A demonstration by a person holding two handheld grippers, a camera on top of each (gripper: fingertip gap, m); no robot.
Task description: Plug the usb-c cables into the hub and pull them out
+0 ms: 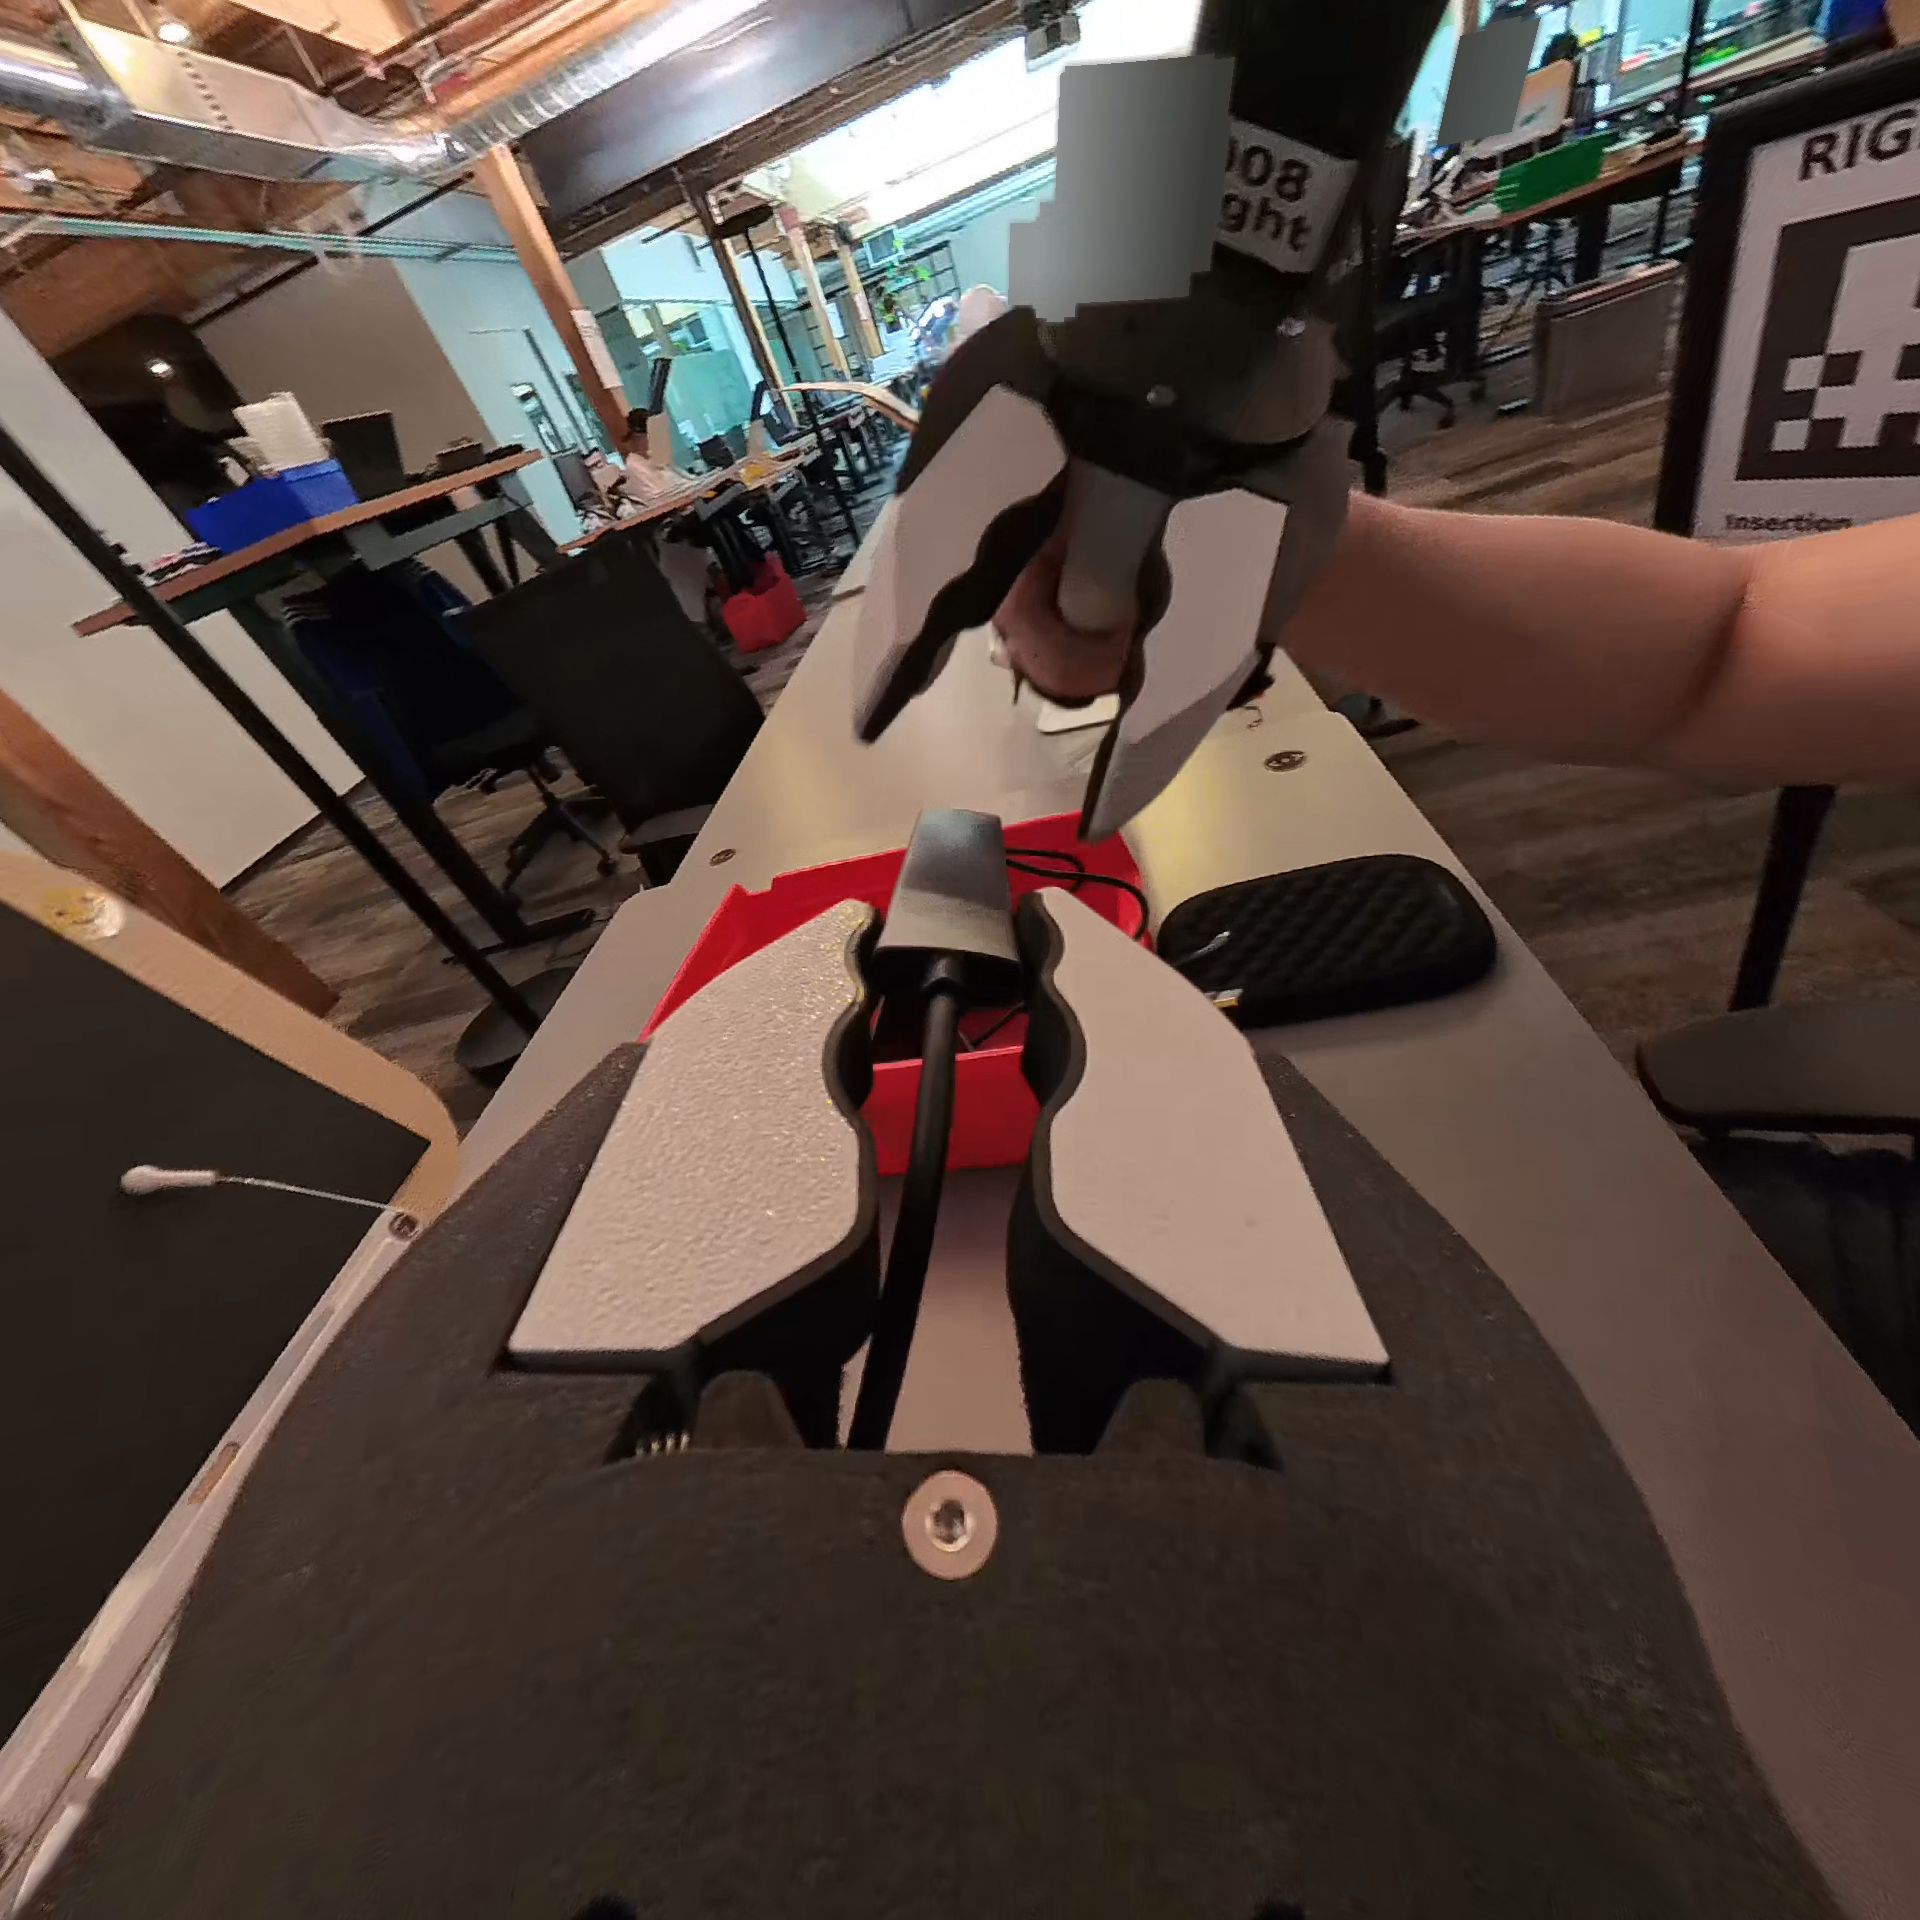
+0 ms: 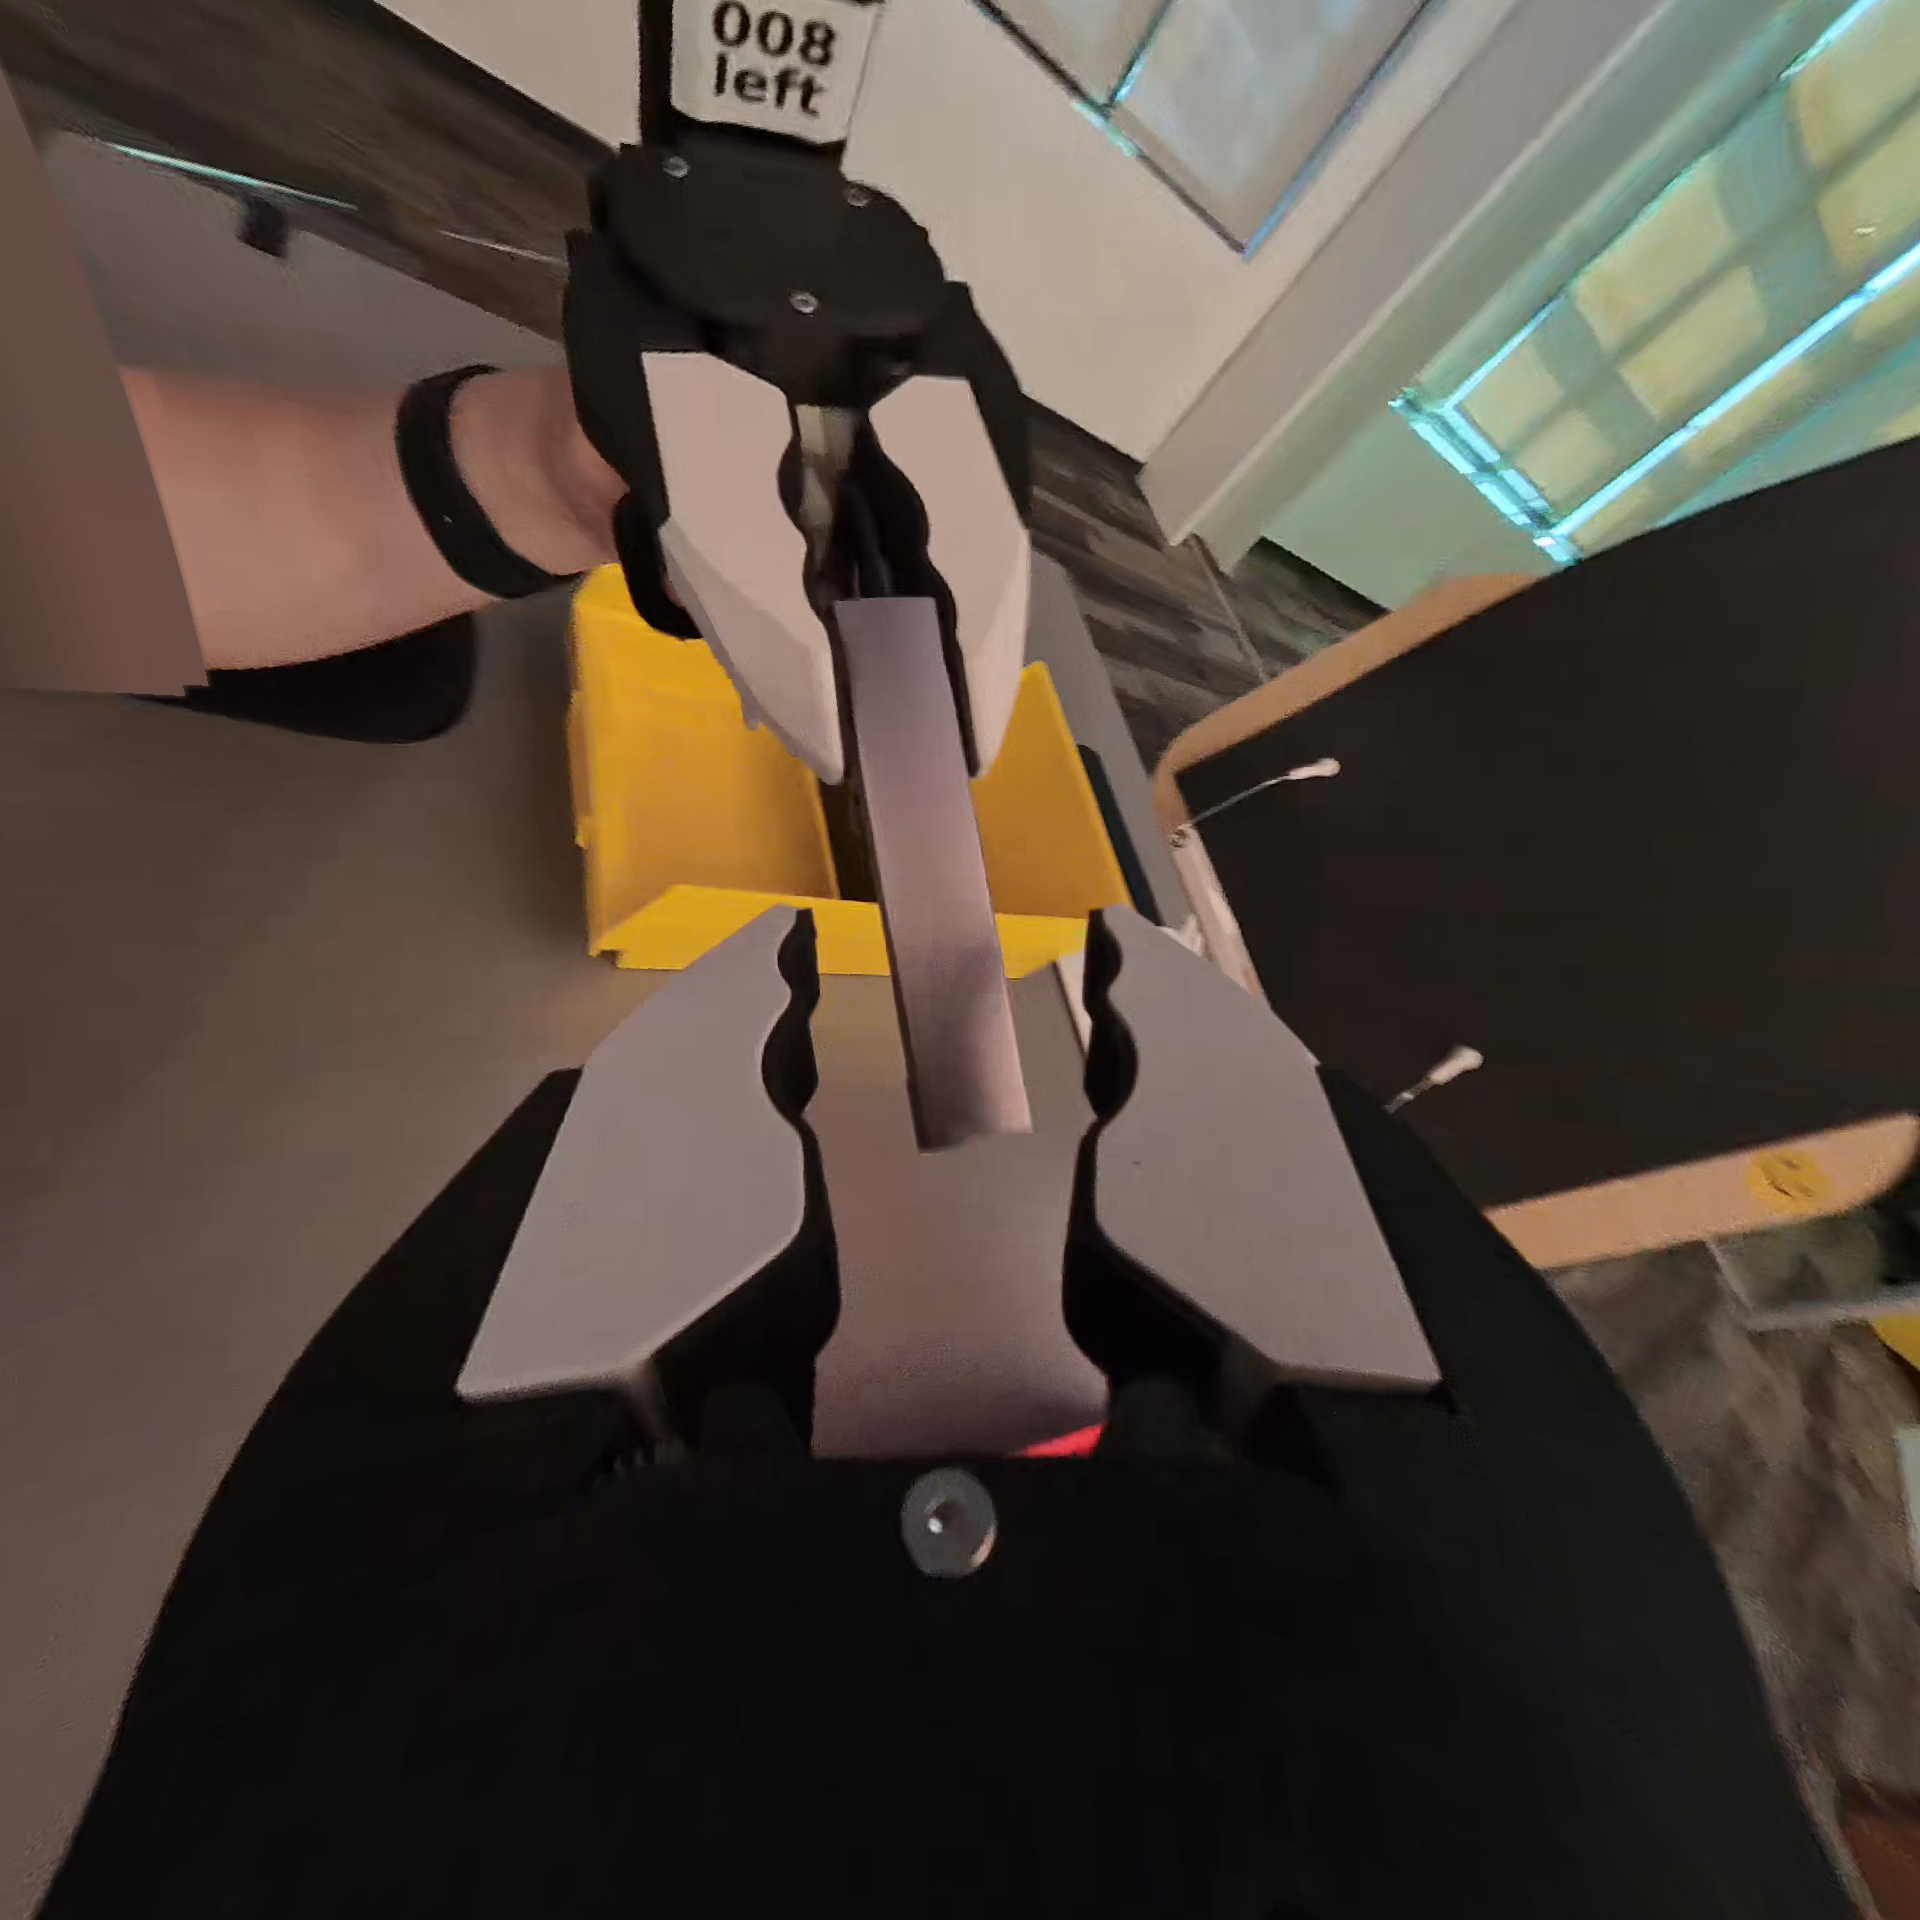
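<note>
hub [image 1: 951, 904], a slim grey bar with a black lead [image 1: 914, 1174] running out of its near end, sits at the centre of the left wrist view, pinched between the left tongs [image 1: 945, 935] and held above a red bin [image 1: 935, 1101] on the grey worktop [image 1: 1455, 1195]. the grip near the lead end appears chosen to leave the rest of the bar free and pointing away, toward the other tool. in the upper middle of that frame the right tongs [image 1: 997, 769] hang spread wide and empty, tips aimed down at the hub's far end, with a bare forearm [image 1: 1558, 644] reaching in from the right edge. the right wrist view shows the same meeting from the opposite side: the hub [image 2: 935, 883] juts toward the camera from the left tongs [image 2: 894, 748] at upper centre, its free end reaching in between the parted right tongs [image 2: 945, 966] without touching them, above a yellow bin [image 2: 686, 790]. no usb-c cable is held by either tool; thin black wires [image 1: 1081, 883] lie in the red bin at mid-frame, though their plugs cannot be made out. a black quilted pouch [image 1: 1330, 935] rests just right of the red bin. judging by this layout, one tool steadies the hub as an anchor while the other is free to fetch a cable, so plugging has not yet begun.
</note>
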